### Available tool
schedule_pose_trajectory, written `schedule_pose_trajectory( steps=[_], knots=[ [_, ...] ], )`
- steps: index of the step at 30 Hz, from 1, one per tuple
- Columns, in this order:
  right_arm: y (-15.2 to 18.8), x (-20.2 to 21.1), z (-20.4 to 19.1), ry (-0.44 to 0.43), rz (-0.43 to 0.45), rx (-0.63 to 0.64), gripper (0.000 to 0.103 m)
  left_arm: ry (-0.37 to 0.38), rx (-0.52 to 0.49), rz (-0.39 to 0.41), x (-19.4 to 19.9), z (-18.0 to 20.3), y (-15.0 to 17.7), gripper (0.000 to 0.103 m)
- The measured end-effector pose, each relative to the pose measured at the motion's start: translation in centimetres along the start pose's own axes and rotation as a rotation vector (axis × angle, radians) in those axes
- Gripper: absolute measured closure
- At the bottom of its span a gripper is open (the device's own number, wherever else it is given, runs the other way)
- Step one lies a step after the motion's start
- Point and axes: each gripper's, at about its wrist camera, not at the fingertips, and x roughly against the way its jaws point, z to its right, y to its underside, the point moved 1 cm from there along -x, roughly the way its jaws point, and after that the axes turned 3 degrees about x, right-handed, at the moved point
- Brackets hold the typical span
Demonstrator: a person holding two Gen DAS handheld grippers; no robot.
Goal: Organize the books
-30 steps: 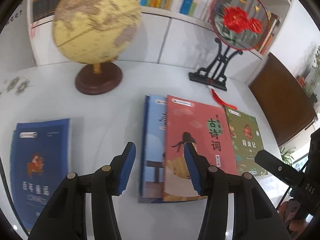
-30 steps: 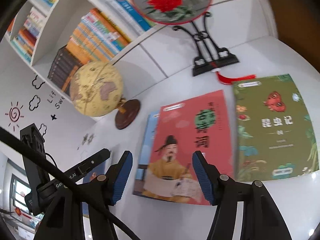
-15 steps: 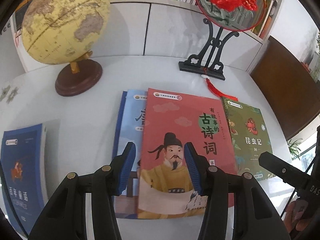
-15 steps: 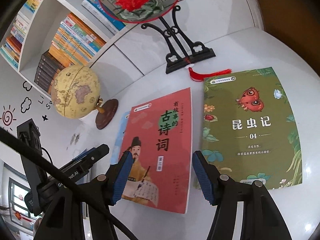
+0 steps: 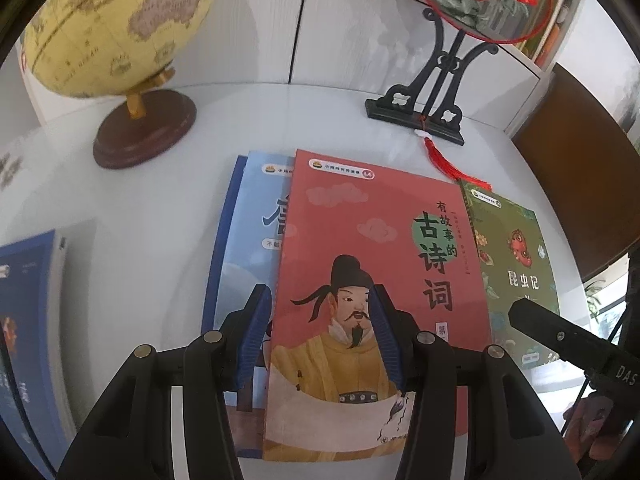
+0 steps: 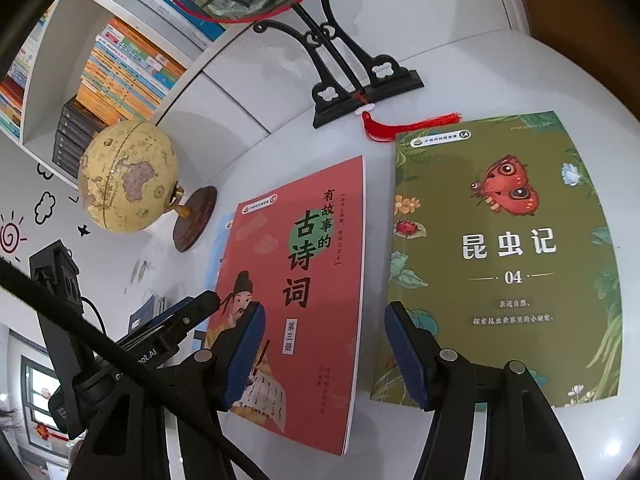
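Observation:
Several books lie flat on the white table (image 5: 152, 216). A red book (image 5: 380, 260) overlaps a light blue book (image 5: 256, 236), and a green book (image 5: 516, 272) lies to its right. A dark blue book (image 5: 28, 320) sits apart at the far left. My left gripper (image 5: 320, 304) hangs open above the red book's lower left part, holding nothing. My right gripper (image 6: 325, 316) is open over the gap between the red book (image 6: 312, 280) and the green book (image 6: 512, 240), also holding nothing. Neither gripper touches a book.
A globe (image 5: 116, 24) on a round wooden base stands at the back left. A round embroidered fan on a black stand (image 5: 424, 108) with a red tassel stands behind the books. Behind the table is a white bookshelf (image 6: 120, 72) full of books. A brown chair (image 5: 580, 168) is beside the table at the right.
Both grippers have come forward and down toward the books, which now look larger. The left view has swung from the dark blue book toward the red one. The jaws stayed equally wide.

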Motion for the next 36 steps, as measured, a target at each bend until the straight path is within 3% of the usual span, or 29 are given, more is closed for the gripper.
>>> schedule_pose_trajectory(
  steps=[9,18,33,36],
  knots=[
    [-0.2,-2.1,0.3,-0.038,-0.038,-0.006,0.042,0.129,0.075,-0.012,-0.9,-1.7,0.0,0.055],
    [0.1,-2.9,1.1,-0.083,-0.068,-0.038,0.042,0.193,0.117,0.009,-1.2,-2.4,-0.2,0.054],
    [0.6,-4.0,1.6,-0.236,-0.09,-0.091,0.038,0.286,0.164,0.046,-1.2,-3.3,0.1,0.043],
    [0.6,-3.5,2.4,-0.319,-0.058,-0.165,0.038,0.338,0.19,0.029,-1.3,-3.5,0.1,0.043]
  ],
)
